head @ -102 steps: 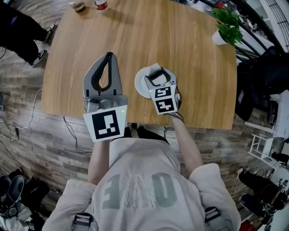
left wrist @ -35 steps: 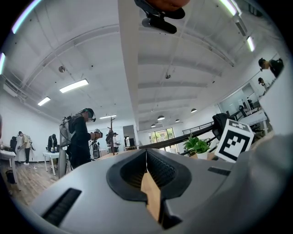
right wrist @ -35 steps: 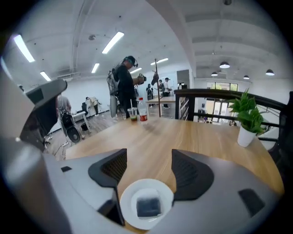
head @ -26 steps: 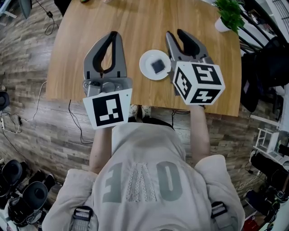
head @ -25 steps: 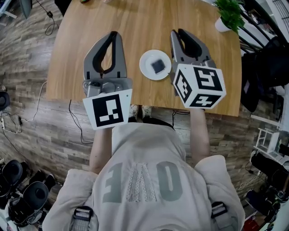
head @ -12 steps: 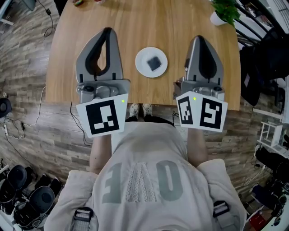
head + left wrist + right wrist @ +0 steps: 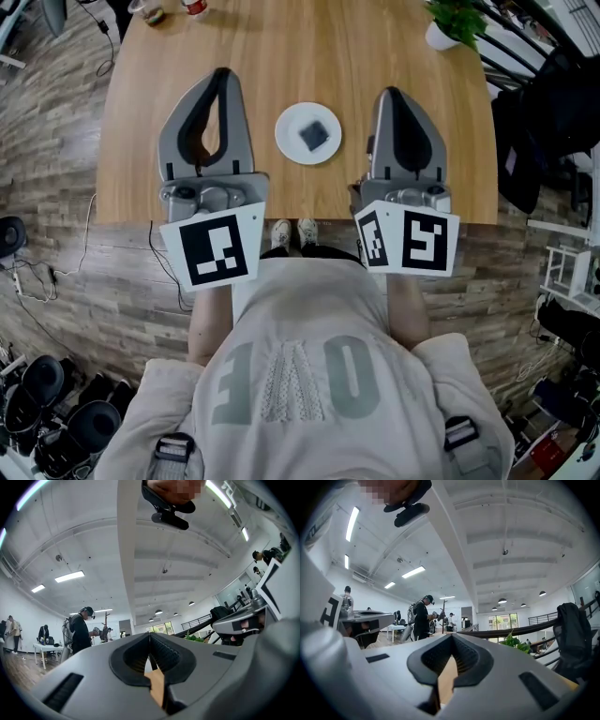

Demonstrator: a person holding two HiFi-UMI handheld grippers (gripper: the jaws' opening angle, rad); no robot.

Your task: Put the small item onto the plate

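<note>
The small dark square item (image 7: 313, 135) lies on the white plate (image 7: 292, 145) in the middle of the wooden table (image 7: 281, 56). My left gripper (image 7: 222, 75) is held left of the plate, its jaws shut with nothing between them. To the right of the plate, my right gripper (image 7: 390, 93) is also shut and empty. Both point away from me, level, near the table's front edge. In the left gripper view the left gripper (image 7: 150, 637) shows its tips meeting; in the right gripper view the right gripper (image 7: 452, 637) shows the same. Both of these views look across the room, not at the plate.
A potted green plant (image 7: 454, 19) stands at the table's far right corner. Two small containers (image 7: 172, 9) sit at the far left edge. A black bag or chair (image 7: 548, 103) is right of the table. Other people (image 7: 421, 616) stand in the room beyond.
My right gripper has drawn back from the plate to its right side, turned level and shut. The small item stays on the plate. The left gripper has barely moved.
</note>
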